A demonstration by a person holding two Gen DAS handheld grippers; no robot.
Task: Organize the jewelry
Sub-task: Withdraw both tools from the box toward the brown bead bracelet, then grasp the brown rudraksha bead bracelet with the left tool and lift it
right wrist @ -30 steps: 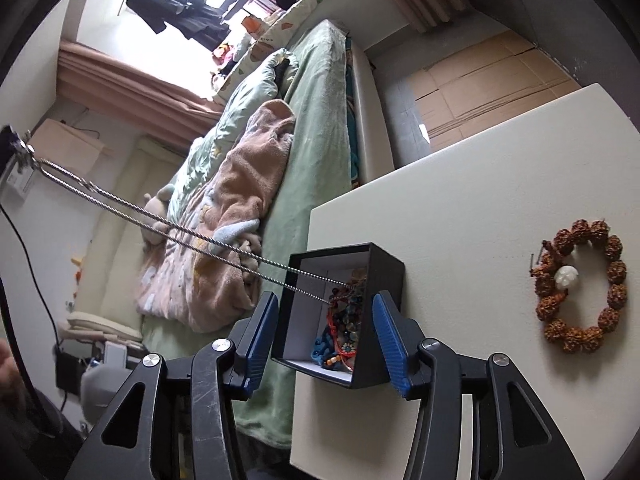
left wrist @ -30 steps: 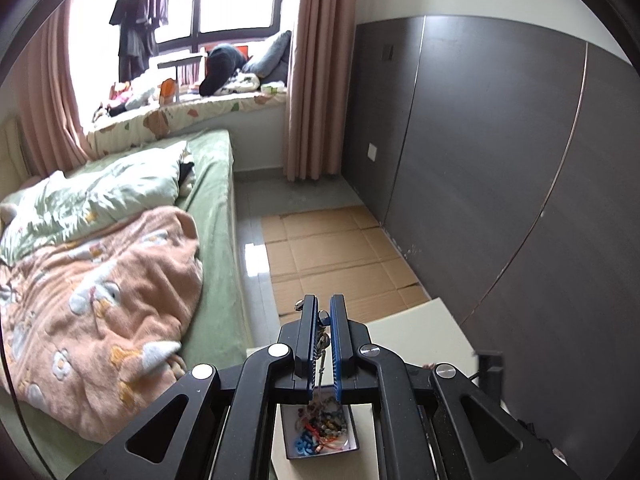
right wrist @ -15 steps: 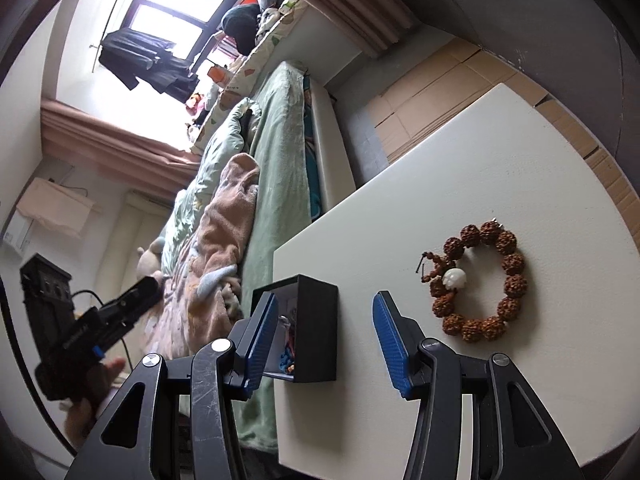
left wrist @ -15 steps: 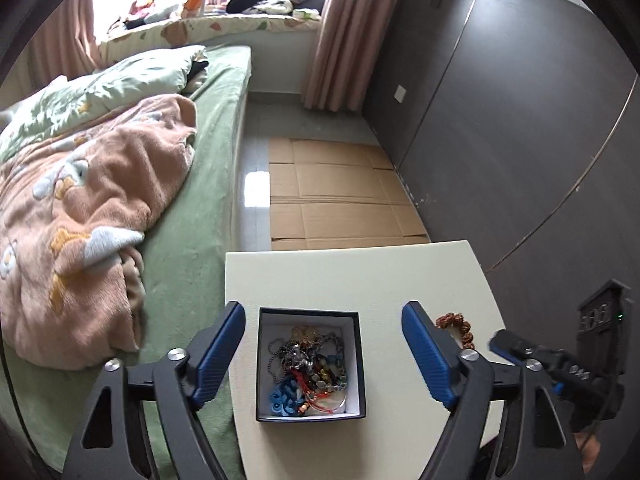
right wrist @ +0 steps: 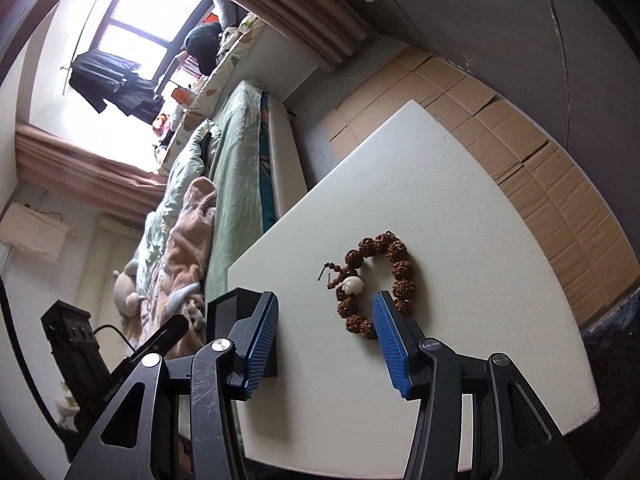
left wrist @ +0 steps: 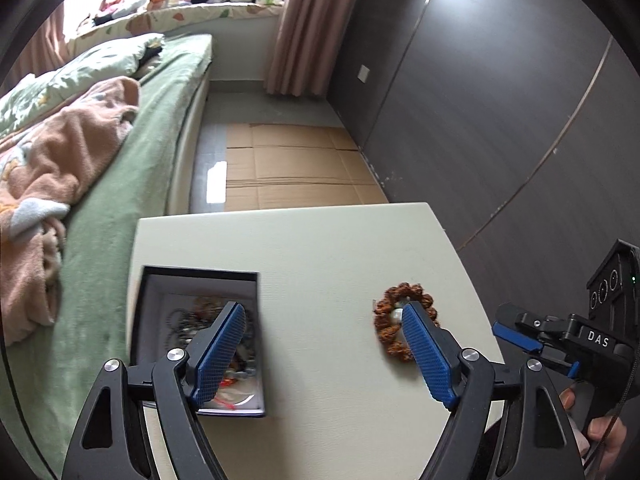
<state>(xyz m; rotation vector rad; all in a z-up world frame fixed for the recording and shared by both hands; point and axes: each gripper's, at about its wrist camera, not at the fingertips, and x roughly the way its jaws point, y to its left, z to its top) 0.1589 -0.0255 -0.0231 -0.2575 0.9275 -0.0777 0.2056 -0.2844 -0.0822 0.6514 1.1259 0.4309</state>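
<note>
Left gripper (left wrist: pixel 324 350) is seen nearest in the left wrist view, jaws spread wide, nothing held between the blue pads (left wrist: pixel 219 354). It is held above the near part of the white table (left wrist: pixel 320 248).

Right gripper (right wrist: pixel 325 334) is likewise released, jaws apart and empty, over the near edge of the same table (right wrist: pixel 460 208). Its body is also caught at the right edge of the left wrist view, gripped by a hand (left wrist: pixel 600 432).

Black box (left wrist: pixel 200 312) is noted on the table's near left part, lid off, white-lined, with a tangle of chains and beads inside; the left pad partly covers it. In the right wrist view only a corner of the box (right wrist: pixel 224 312) is seen, behind the left pad.

Brown bead bracelet (right wrist: pixel 376 284) lies flat on the table, to the right of the box and well apart from it, with one white bead on its near left side. It is partly hidden by the right pad in both views (left wrist: pixel 400 312).

Farther off: flattened cardboard (left wrist: pixel 296 168) on the floor beyond the table, a bed (left wrist: pixel 132 140) with a pink blanket (left wrist: pixel 52 152) at left, dark wall panels (left wrist: pixel 500 100) at right, curtain (left wrist: pixel 296 24) and window sill at the far end.
</note>
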